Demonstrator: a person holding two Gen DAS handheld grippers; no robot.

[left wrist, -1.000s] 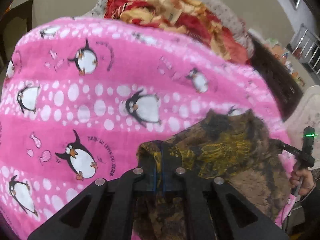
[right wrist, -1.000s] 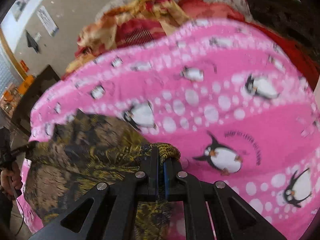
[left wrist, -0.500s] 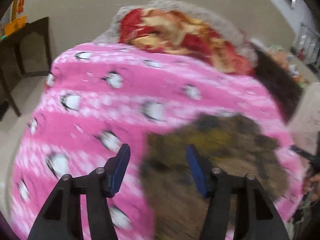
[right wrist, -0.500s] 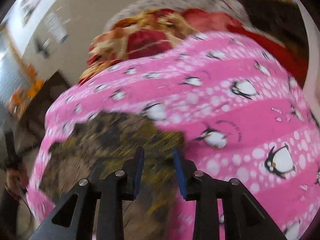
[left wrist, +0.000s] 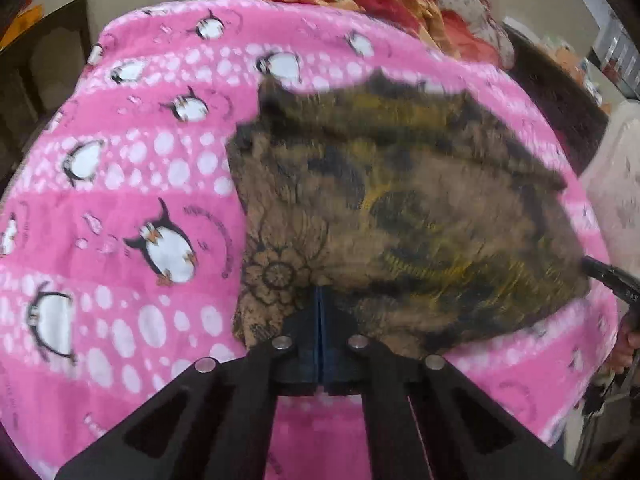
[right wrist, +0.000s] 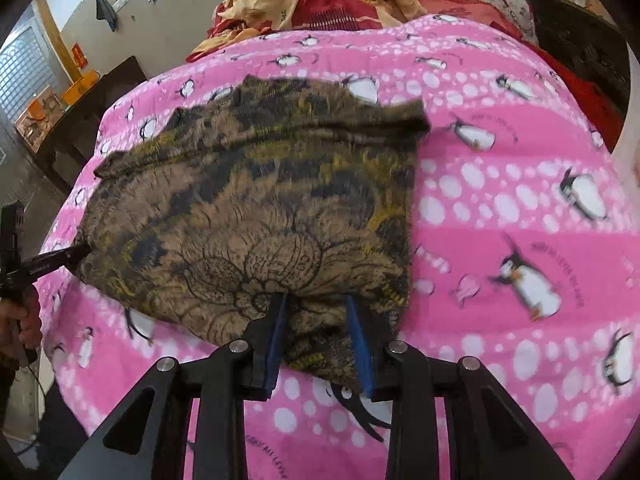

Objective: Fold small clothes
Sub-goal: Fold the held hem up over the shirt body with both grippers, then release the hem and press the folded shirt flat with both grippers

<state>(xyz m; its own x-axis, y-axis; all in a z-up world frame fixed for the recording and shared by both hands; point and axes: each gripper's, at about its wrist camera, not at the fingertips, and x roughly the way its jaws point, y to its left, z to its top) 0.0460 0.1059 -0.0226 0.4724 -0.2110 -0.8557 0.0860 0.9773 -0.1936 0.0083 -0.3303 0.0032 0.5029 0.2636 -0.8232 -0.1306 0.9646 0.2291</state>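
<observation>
A brown garment (left wrist: 400, 208) with a black and yellow flower print lies folded on a pink penguin blanket (left wrist: 120, 200). My left gripper (left wrist: 320, 300) is shut, its blue pads pressed together under the garment's near edge. The right wrist view shows the left gripper (right wrist: 78, 252) pinching the garment (right wrist: 260, 208) at its left corner. My right gripper (right wrist: 318, 320) stands with its jaws apart at the near right corner, a bunched fold of fabric lying between the blue pads (right wrist: 276, 332). The right gripper (left wrist: 596, 270) also shows in the left wrist view at the garment's right corner.
A heap of red and orange bedding (right wrist: 340, 0) lies at the blanket's (right wrist: 500, 160) far end. Dark wooden furniture (right wrist: 80, 120) stands to the left of the bed. A person's hand (right wrist: 24, 316) holds the left gripper.
Both grippers let go of the garment's edge, opened and drew back to its near edge. The left one has shut again there; the right one stays apart. The garment now lies folded.
</observation>
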